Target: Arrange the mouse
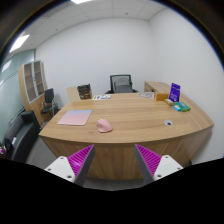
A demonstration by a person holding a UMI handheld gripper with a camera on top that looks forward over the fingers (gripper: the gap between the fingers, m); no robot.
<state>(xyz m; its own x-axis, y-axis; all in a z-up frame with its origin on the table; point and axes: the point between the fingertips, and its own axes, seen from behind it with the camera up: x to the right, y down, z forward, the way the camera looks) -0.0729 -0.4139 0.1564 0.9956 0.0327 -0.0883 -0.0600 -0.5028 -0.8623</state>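
Tongs (pixel 115 160) open, nothing btwn fingers, hanging short of tabletop (pixel 150 135) edge. Pink mouse (pixel 104 124) sits on tabletop well beyond tongs, just right of pink mat (pixel 75 117). Not grasped yet, so approach, grip and placement all left, imo.

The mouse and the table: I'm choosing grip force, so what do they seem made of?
The mouse looks like smooth pink plastic, judging by its even colour and rounded shell, though it is small here. The table looks like wood or wood-look laminate: warm brown with a soft sheen. The gripper is open, short of both.
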